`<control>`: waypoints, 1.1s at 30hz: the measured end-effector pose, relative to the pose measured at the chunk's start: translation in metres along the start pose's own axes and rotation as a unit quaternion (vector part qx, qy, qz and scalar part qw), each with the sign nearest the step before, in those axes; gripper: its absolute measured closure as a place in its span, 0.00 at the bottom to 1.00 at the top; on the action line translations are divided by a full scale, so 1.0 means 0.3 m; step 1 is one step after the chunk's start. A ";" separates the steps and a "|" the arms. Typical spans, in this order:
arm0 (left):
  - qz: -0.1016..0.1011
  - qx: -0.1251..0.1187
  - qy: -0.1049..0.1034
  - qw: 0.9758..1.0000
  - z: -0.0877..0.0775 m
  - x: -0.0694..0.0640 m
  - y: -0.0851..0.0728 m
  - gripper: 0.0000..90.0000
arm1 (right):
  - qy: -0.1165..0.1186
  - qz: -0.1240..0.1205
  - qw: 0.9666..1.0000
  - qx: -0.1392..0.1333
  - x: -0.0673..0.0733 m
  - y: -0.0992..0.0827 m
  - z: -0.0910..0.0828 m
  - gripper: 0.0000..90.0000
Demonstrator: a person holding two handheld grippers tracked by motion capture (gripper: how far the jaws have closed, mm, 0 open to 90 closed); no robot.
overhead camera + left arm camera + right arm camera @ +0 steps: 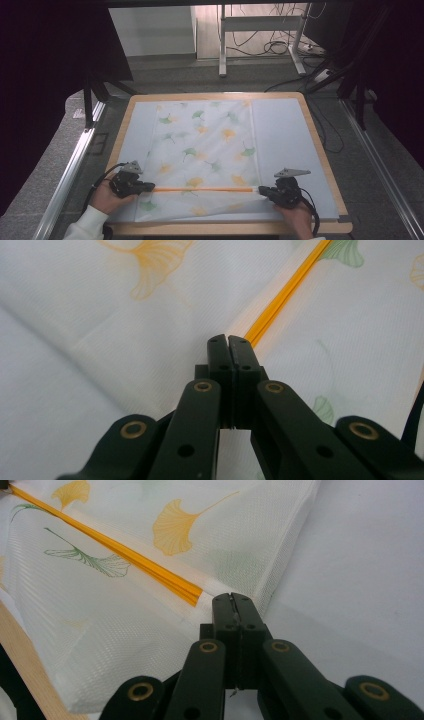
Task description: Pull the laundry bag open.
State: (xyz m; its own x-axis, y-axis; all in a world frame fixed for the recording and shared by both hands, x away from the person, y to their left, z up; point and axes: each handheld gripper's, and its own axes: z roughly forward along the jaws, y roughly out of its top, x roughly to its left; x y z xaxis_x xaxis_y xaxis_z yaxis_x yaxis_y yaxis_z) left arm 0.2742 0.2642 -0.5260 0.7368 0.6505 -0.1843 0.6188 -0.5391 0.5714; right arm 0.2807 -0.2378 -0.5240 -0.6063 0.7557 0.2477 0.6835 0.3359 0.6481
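High view, cloth: I see the ginkgo-print mesh cloth on the tabletop, its near edge folded along an orange strip.
High view, axis: the strip runs 9 to 3 o'clock, left gripper at one end, right gripper at the other, equally near.
Left gripper view: my fingers are pressed together, seemingly pinching the cloth at the strip's end; the strip heads off toward 1 o'clock.
Right gripper view: fingers likewise closed on the cloth edge; the strip leads to 10 o'clock.
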 end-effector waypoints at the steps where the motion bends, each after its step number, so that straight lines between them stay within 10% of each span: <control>1: 0.000 0.000 0.001 1.000 -0.004 0.004 -0.005 1.00 | 0.000 0.000 1.000 0.000 0.000 0.000 0.000 0.99; 33: -0.016 -0.020 0.028 0.999 -0.031 0.001 -0.055 1.00 | -0.002 -0.006 1.000 -0.002 0.003 -0.001 -0.002 0.99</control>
State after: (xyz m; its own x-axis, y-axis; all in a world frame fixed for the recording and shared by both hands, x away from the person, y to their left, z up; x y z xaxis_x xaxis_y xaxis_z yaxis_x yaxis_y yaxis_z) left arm 0.2617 0.2782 -0.5279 0.7004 0.6959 -0.1587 0.6292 -0.4969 0.5977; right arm 0.2798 -0.2377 -0.5234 -0.6127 0.7540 0.2368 0.6741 0.3423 0.6545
